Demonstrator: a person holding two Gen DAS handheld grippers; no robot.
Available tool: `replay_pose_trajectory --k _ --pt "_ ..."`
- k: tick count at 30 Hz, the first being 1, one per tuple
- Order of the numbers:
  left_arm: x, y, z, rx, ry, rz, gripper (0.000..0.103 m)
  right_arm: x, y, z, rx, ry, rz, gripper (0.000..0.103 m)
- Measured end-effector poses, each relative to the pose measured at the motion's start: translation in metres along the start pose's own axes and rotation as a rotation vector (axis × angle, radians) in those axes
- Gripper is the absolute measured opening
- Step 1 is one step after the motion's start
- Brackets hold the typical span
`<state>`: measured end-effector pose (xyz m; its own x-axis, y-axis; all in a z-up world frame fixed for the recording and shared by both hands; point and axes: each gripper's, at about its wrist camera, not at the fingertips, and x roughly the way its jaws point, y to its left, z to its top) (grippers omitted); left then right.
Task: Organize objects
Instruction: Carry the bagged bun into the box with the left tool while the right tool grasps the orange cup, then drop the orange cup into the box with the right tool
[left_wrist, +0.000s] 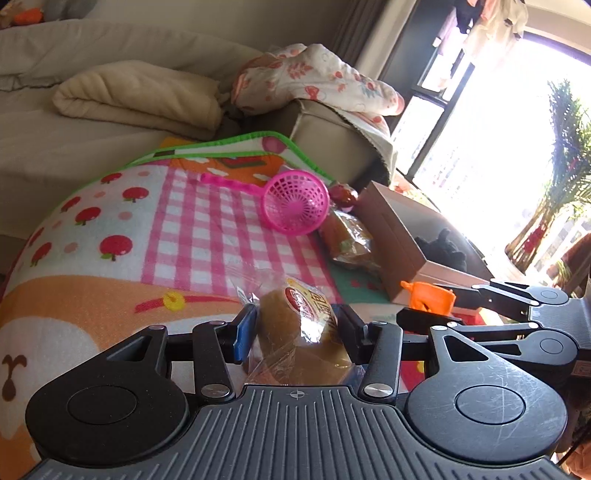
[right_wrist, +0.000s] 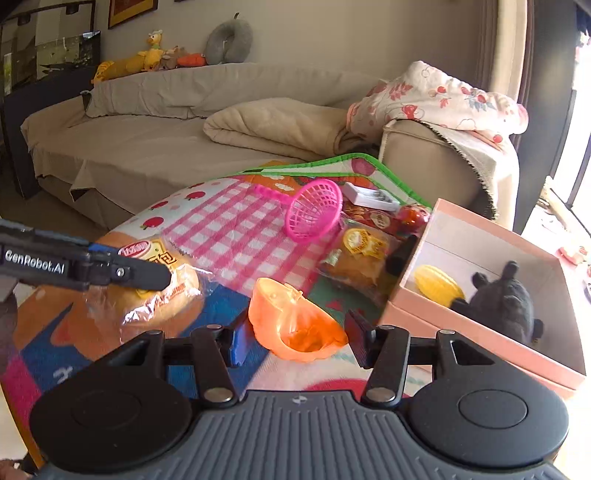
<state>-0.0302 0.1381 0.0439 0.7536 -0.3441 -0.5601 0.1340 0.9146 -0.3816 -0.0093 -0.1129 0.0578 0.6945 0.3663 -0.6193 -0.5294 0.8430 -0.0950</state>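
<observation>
Left fingers (left_wrist: 295, 332) clamp wrapped bun (left_wrist: 303, 332) | right fingers (right_wrist: 299, 336) pinch orange cup (right_wrist: 295, 328) | pink box (right_wrist: 480, 332) alongside

A wrapped brown bun (left_wrist: 303, 332) in clear film with a red and yellow label sits between the left claw's (left_wrist: 295, 332) pads, lifted off the patterned mat. An orange plastic toy bowl (right_wrist: 295, 325), tilted on its side, sits between the right claw's (right_wrist: 299, 339) fingers. A pink mesh scoop (right_wrist: 314, 210) lies on the checked mat beside a second wrapped bun (right_wrist: 354, 262). The open pink box (right_wrist: 480, 339) holds a yellow toy (right_wrist: 437, 284) and a dark plush (right_wrist: 506, 299).
</observation>
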Motion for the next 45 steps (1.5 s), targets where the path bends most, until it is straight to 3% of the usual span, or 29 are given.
replay_pose_trajectory --k 4,9,14,19,21,23,26,31,39,45 --pt "0.018 -0.038 0.008 0.048 0.029 -0.073 0.052 -0.044 -0.023 -0.028 -0.01 -0.06 -0.126 0.053" --pt "0.05 -0.093 0.036 0.113 0.063 -0.168 0.052 -0.076 -0.058 -0.046 0.074 -0.108 -0.214 0.053" --pt "0.083 -0.151 0.084 0.199 -0.019 -0.195 0.052 -0.082 -0.087 -0.054 0.157 -0.141 -0.265 0.053" --pt "0.137 -0.18 0.12 0.166 -0.068 -0.26 0.053 -0.079 -0.1 -0.057 0.202 -0.165 -0.267 0.053" --pt "0.165 -0.182 0.123 0.149 -0.059 -0.242 0.053 -0.078 -0.101 -0.058 0.218 -0.166 -0.267 0.053" --pt "0.189 -0.183 0.12 0.157 -0.036 -0.177 0.051 -0.076 -0.103 -0.059 0.226 -0.167 -0.269 0.053" --pt "0.204 -0.182 0.113 0.185 -0.026 -0.136 0.051 -0.074 -0.105 -0.061 0.224 -0.166 -0.287 0.053" --pt "0.188 -0.17 0.109 0.157 -0.06 -0.171 0.051 -0.068 -0.112 -0.062 0.241 -0.14 -0.297 0.053" --pt "0.109 -0.122 0.086 0.134 -0.125 -0.177 0.052 -0.065 -0.123 -0.038 0.264 -0.156 -0.302 0.053" --pt "0.077 -0.08 0.041 0.187 -0.042 -0.088 0.052 -0.04 -0.147 0.006 0.277 -0.167 -0.307 0.053"
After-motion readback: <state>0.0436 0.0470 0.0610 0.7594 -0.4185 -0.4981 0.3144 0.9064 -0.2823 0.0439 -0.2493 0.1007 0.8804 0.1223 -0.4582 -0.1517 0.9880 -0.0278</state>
